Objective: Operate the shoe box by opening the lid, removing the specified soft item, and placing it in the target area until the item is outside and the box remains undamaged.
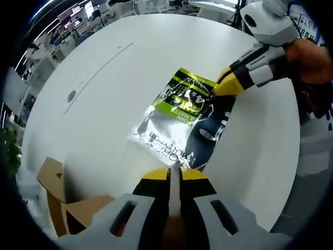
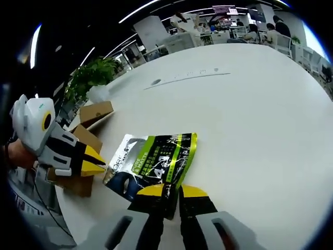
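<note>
A soft foil pouch, green, silver and dark blue, lies on the white round table. My left gripper is shut at the pouch's near silver edge. My right gripper comes in from the upper right, its yellow tips pinching the pouch's far green corner. In the right gripper view the pouch runs in between my right gripper, which is shut on its dark edge. My left gripper meets the pouch's left corner. The brown cardboard shoe box stands open at the table's edge.
A long thin groove and a small round hole mark the table top beyond the pouch. A potted plant stands behind the box. Desks, chairs and people fill the office past the table. A hand holds the right gripper.
</note>
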### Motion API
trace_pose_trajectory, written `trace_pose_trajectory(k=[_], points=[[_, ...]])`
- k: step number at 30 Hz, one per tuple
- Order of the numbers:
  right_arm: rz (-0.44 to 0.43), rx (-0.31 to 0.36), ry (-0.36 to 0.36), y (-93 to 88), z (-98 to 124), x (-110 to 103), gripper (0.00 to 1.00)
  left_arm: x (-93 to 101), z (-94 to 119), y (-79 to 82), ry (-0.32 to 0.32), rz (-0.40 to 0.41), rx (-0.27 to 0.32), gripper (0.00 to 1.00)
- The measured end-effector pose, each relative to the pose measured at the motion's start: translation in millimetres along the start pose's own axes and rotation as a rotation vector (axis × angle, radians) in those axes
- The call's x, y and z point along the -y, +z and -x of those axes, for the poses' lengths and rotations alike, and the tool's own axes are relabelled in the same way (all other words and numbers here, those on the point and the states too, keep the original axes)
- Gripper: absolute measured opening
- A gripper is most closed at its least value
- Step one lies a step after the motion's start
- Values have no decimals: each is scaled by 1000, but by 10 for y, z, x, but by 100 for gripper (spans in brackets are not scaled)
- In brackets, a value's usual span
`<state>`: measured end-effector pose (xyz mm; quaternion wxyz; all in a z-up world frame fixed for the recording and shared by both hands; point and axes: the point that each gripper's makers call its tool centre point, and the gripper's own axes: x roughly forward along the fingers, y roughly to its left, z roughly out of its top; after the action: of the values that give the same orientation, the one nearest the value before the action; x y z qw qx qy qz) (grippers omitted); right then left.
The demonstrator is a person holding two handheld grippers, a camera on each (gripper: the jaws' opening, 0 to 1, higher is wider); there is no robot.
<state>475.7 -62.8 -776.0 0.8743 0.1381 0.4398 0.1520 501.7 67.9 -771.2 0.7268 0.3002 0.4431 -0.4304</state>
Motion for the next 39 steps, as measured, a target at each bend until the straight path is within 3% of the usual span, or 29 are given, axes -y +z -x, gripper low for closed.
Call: trace_pose_trajectory(k=[8, 16, 29, 39], points=[[-25, 25, -20, 8, 122, 43, 6, 0, 116, 59, 1, 36, 31, 6], [-56, 70, -38, 68, 267, 20, 6, 112, 280, 188, -39, 138, 139, 6], [-90, 119, -35, 24, 416, -63, 7, 155, 525, 183, -73, 248, 243, 6], [-103, 150, -27, -7, 534, -151, 7, 140, 696, 125, -72, 297, 288, 6]])
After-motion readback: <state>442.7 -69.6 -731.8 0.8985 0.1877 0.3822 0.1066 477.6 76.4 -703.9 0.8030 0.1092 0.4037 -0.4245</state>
